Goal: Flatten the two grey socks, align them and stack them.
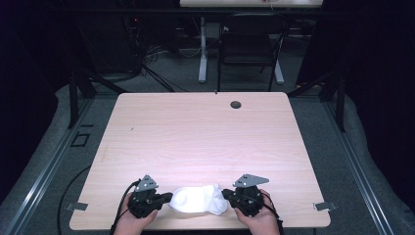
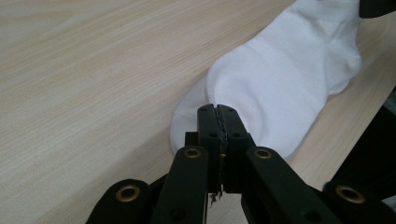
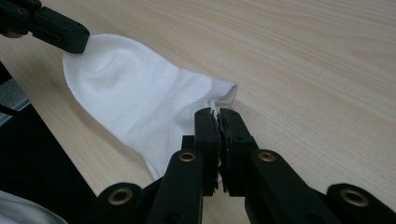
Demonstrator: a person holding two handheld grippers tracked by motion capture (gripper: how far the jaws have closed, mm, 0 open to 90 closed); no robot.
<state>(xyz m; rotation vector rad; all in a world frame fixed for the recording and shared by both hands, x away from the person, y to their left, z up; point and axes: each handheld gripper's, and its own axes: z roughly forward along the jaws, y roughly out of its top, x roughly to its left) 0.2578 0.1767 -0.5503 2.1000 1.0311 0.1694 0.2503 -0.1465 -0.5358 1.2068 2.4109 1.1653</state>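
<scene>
Here both clenched grippers, left (image 1: 166,198) and right (image 1: 227,194), flank a soft, rumpled white sock (image 1: 198,199).

Both hands come in low at the near edge, each gripping a tool. The left tool (image 1: 166,198) and right tool (image 1: 226,194) point inward toward each other, jaws pressed together.

The sock (image 1: 199,199) lies on the table (image 1: 205,132) near its front edge, between the left gripper (image 1: 169,198) and the right gripper (image 1: 226,194) — each touches one end — and a chair (image 1: 246,46) stands behind the table.
</scene>
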